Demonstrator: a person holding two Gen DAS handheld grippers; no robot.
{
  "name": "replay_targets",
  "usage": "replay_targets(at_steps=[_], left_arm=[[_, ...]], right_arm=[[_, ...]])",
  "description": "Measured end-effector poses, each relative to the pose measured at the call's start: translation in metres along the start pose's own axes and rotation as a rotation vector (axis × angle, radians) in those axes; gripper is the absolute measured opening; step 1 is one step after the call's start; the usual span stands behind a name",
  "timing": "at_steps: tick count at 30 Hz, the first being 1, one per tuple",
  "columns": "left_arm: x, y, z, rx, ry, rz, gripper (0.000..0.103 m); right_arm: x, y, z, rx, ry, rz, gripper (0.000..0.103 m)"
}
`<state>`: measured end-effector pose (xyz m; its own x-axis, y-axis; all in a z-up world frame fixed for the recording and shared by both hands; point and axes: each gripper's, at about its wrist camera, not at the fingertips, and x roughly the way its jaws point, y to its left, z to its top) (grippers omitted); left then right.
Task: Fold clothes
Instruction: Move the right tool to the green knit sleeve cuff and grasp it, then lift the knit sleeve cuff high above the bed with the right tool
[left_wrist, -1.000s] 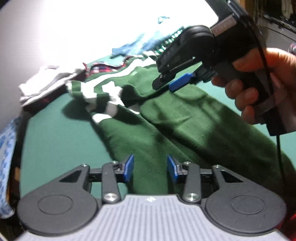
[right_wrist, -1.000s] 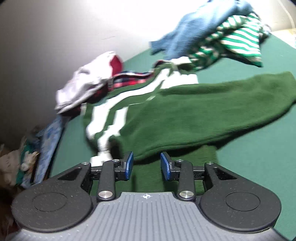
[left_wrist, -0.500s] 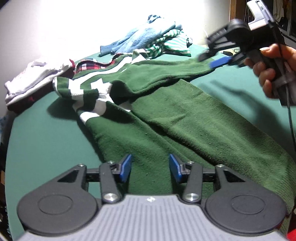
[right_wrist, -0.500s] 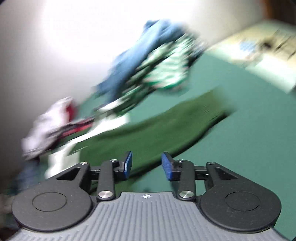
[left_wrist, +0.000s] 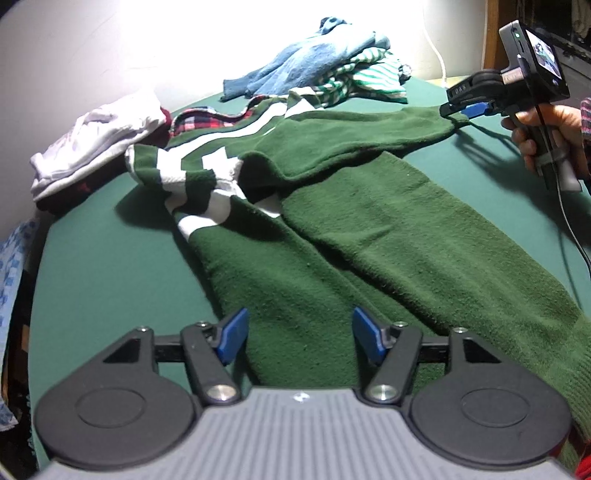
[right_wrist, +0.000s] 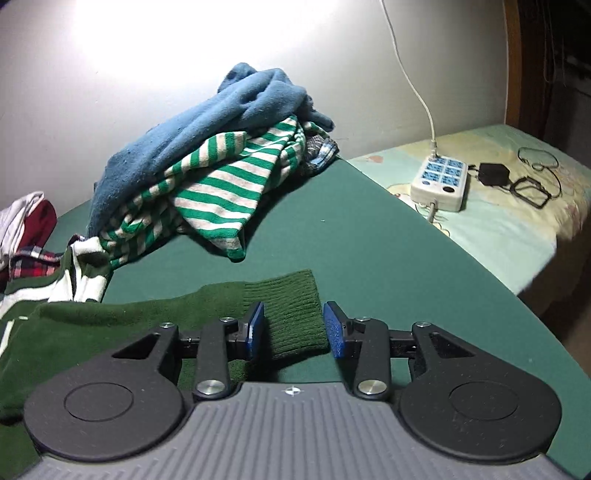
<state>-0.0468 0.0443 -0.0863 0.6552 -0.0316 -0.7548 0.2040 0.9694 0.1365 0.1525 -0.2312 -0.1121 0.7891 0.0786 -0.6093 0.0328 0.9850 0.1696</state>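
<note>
A dark green sweater (left_wrist: 351, 236) with white stripes lies spread on the green table (left_wrist: 103, 266). One sleeve (left_wrist: 354, 147) stretches across to the right. My left gripper (left_wrist: 299, 336) is open and empty just above the sweater's lower body. My right gripper (right_wrist: 294, 330) is open, and the sleeve's ribbed cuff (right_wrist: 291, 314) lies flat between its fingers. The right gripper also shows in the left wrist view (left_wrist: 463, 107), at the cuff end of the sleeve.
A pile with a blue garment (right_wrist: 207, 136) and a green-striped one (right_wrist: 221, 184) sits at the back. White, red and plaid clothes (left_wrist: 99, 136) lie at the back left. A power strip (right_wrist: 441, 179) and cables lie on the bed beyond the table's right edge.
My right gripper has swung right, away from the sweater's body, out to the sleeve cuff. The left gripper's jaws have opened wider; it stays over the sweater's lower body.
</note>
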Motion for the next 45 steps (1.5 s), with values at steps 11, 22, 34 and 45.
replay_targets(at_steps=[11, 22, 34, 45], left_arm=[[0.002, -0.003, 0.006, -0.012, 0.027, 0.042, 0.075], [0.006, 0.012, 0.039, 0.177, -0.026, 0.026, 0.035], [0.077, 0.059, 0.089, 0.239, 0.021, -0.004, 0.036], [0.083, 0.077, 0.098, 0.281, 0.008, -0.081, 0.043]], right_arm=[[0.002, 0.004, 0.002, -0.086, -0.018, 0.081, 0.015], [-0.025, 0.004, 0.056, 0.0, -0.079, 0.198, 0.013], [-0.061, 0.0, 0.09, 0.078, -0.195, 0.214, 0.013], [-0.04, -0.01, 0.087, 0.083, -0.215, 0.068, 0.013]])
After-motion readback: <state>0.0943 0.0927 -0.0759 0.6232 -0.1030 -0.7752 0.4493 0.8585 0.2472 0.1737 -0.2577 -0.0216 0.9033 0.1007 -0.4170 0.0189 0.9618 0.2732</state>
